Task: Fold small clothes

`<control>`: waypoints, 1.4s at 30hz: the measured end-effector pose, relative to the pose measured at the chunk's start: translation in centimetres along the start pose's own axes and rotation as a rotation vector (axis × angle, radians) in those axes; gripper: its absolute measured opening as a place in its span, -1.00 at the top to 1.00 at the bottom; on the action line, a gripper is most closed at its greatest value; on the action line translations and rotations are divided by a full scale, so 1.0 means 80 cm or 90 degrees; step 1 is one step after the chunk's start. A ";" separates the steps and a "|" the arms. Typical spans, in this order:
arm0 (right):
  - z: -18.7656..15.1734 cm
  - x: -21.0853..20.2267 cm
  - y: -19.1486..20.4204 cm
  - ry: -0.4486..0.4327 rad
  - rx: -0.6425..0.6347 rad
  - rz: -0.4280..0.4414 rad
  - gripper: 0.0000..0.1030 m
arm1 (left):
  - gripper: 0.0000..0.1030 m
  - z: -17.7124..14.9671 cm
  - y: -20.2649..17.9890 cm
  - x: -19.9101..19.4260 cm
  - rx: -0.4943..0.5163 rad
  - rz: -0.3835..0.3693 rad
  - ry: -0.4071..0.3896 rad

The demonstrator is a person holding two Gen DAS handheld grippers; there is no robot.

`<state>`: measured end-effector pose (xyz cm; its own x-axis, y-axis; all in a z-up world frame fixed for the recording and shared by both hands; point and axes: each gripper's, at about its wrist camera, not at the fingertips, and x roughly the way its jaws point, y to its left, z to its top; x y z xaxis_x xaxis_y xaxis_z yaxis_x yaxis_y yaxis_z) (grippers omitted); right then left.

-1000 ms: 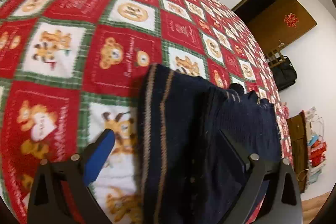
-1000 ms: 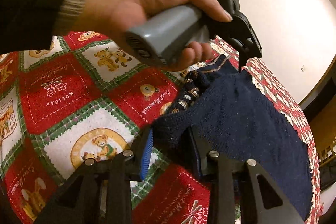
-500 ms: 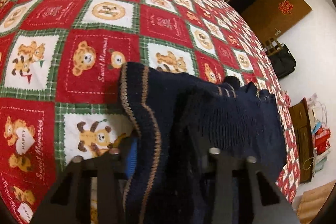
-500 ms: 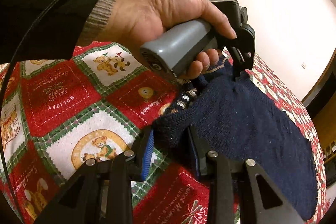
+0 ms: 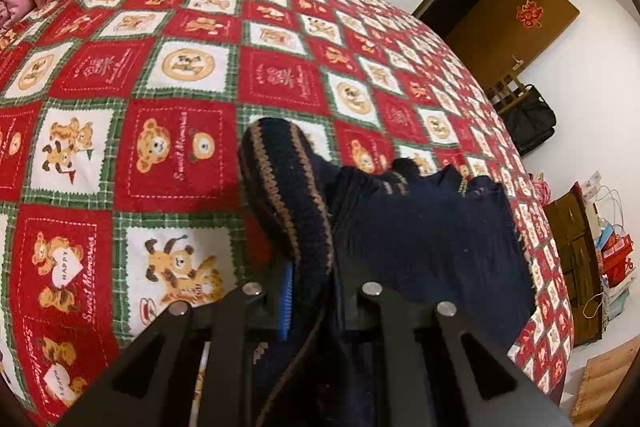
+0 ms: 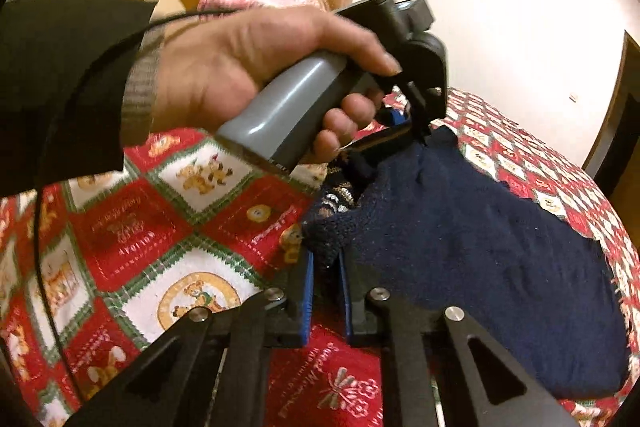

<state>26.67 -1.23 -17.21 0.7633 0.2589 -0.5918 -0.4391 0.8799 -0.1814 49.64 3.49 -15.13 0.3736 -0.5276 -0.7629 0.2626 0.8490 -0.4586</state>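
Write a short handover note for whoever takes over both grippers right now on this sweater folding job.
Left gripper: jaws have just closed, now shut on the striped edge of the navy sweater.
Right gripper: jaws have just closed, now shut on another edge of the sweater.
Both held edges are raised off the red teddy-bear bedspread; the rest of the sweater lies on it.
Done: both edges gripped.
Left: carry the held edges over, lay them down, release, finish the fold.
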 end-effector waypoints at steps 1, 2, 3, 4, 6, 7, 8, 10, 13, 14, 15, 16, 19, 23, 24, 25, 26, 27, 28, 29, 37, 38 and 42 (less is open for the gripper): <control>0.001 -0.005 -0.009 -0.005 0.013 0.004 0.80 | 0.69 0.001 -0.002 -0.002 -0.003 -0.003 -0.002; 0.001 -0.013 -0.018 -0.013 0.025 0.005 0.80 | 0.69 0.001 -0.004 -0.004 -0.005 -0.008 -0.003; 0.002 -0.020 -0.019 -0.019 0.032 0.003 0.80 | 0.69 0.003 -0.007 -0.006 -0.009 -0.012 -0.007; 0.003 -0.026 -0.027 -0.024 0.042 0.003 0.80 | 0.69 0.005 -0.009 -0.008 -0.013 -0.016 -0.009; 0.005 -0.038 -0.045 -0.031 0.065 0.007 0.81 | 0.69 0.007 -0.016 -0.014 -0.018 -0.026 -0.017; 0.007 -0.042 -0.055 -0.033 0.077 0.008 0.81 | 0.70 0.008 -0.022 -0.016 -0.016 -0.027 -0.019; 0.008 -0.046 -0.066 -0.035 0.091 0.011 0.81 | 0.70 0.009 -0.028 -0.017 -0.013 -0.028 -0.022; 0.009 -0.056 -0.084 -0.040 0.117 0.013 0.81 | 0.71 0.011 -0.043 -0.020 -0.009 -0.031 -0.032; 0.006 -0.069 -0.111 -0.048 0.150 0.009 0.81 | 0.74 0.015 -0.063 -0.024 -0.013 -0.047 -0.059; 0.006 -0.068 -0.117 -0.049 0.155 0.009 0.81 | 0.75 0.015 -0.071 -0.024 -0.014 -0.053 -0.069; 0.003 -0.073 -0.127 -0.051 0.166 0.006 0.81 | 0.75 0.017 -0.080 -0.025 -0.014 -0.058 -0.076; 0.000 -0.074 -0.133 -0.052 0.174 0.005 0.81 | 0.75 0.019 -0.090 -0.023 -0.013 -0.061 -0.081; -0.008 -0.085 -0.156 -0.056 0.200 0.000 0.81 | 0.76 0.023 -0.113 -0.014 -0.011 -0.069 -0.083; -0.018 -0.103 -0.191 -0.064 0.229 -0.011 0.82 | 0.77 0.025 -0.148 0.001 0.006 -0.071 -0.080; -0.021 -0.107 -0.201 -0.066 0.237 -0.015 0.82 | 0.77 0.026 -0.156 0.003 0.010 -0.073 -0.080; -0.024 -0.110 -0.211 -0.068 0.247 -0.018 0.82 | 0.77 0.027 -0.165 0.007 0.012 -0.072 -0.080; -0.027 -0.113 -0.219 -0.069 0.255 -0.018 0.82 | 0.77 0.026 -0.170 0.007 0.014 -0.073 -0.080; -0.031 -0.115 -0.229 -0.068 0.262 -0.021 0.82 | 0.77 0.028 -0.179 0.010 0.018 -0.072 -0.079; -0.033 -0.118 -0.236 -0.067 0.262 -0.024 0.82 | 0.77 0.029 -0.187 0.014 0.020 -0.071 -0.078; -0.035 -0.120 -0.242 -0.065 0.262 -0.029 0.82 | 0.77 0.030 -0.193 0.017 0.022 -0.072 -0.076; -0.068 -0.144 -0.315 -0.045 0.312 -0.051 0.82 | 0.78 0.038 -0.266 0.061 0.049 -0.094 -0.058; -0.074 -0.147 -0.325 -0.042 0.325 -0.053 0.82 | 0.78 0.037 -0.272 0.065 0.054 -0.096 -0.055; -0.102 -0.154 -0.358 -0.030 0.365 -0.070 0.82 | 0.79 0.035 -0.309 0.094 0.074 -0.101 -0.036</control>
<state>26.01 -32.82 -11.14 0.8162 0.1592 -0.5554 -0.0389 0.9742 0.2222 48.48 -21.57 -8.22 0.3684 -0.6580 -0.6568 0.4219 0.7479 -0.5125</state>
